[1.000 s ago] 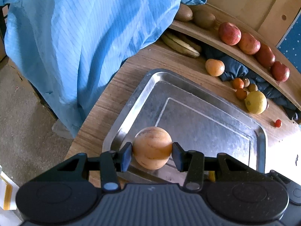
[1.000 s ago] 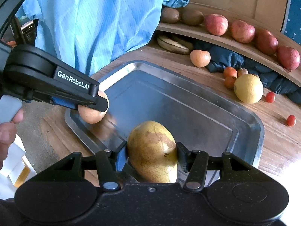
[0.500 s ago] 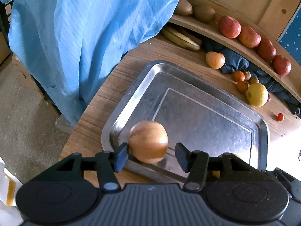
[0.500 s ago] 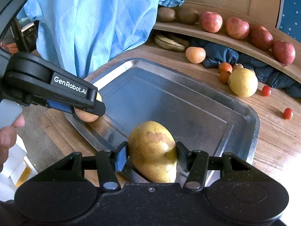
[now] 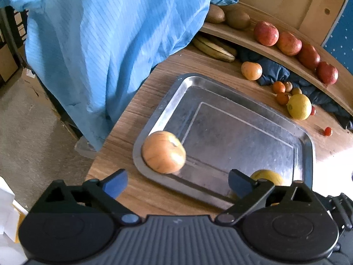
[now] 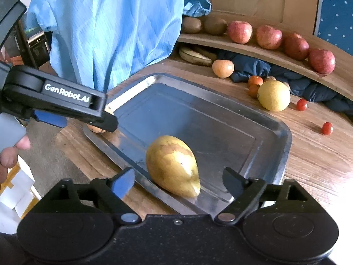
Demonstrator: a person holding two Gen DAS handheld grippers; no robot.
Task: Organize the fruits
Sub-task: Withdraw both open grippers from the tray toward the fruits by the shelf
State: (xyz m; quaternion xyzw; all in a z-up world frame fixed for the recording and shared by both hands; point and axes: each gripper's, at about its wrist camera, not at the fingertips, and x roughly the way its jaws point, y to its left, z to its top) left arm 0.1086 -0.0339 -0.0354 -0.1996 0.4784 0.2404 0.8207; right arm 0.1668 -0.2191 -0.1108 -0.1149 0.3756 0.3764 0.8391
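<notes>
A round orange-tan fruit (image 5: 163, 152) lies in the near left corner of the steel tray (image 5: 231, 101). My left gripper (image 5: 177, 182) stands wide open just behind it, with nothing between its fingers. A yellow-brown pear (image 6: 173, 165) lies on its side at the tray's (image 6: 220, 101) near edge. My right gripper (image 6: 178, 184) is open around the pear's near end, its fingers apart from it. The left gripper's arm (image 6: 57, 101) crosses the right wrist view at left and hides most of the orange-tan fruit (image 6: 97, 129).
Loose on the wooden table beyond the tray lie a lemon (image 6: 274, 95), an orange fruit (image 6: 222, 68), small tomatoes (image 6: 327, 128) and bananas (image 6: 195, 55) by a dark cloth (image 6: 260, 68). Apples (image 6: 269, 37) and kiwis line a curved shelf. A blue garment (image 5: 106, 44) hangs at left.
Both grippers have opened. The orange-tan fruit left the left gripper and now rests in the tray's corner; the pear left the right gripper and lies on the tray.
</notes>
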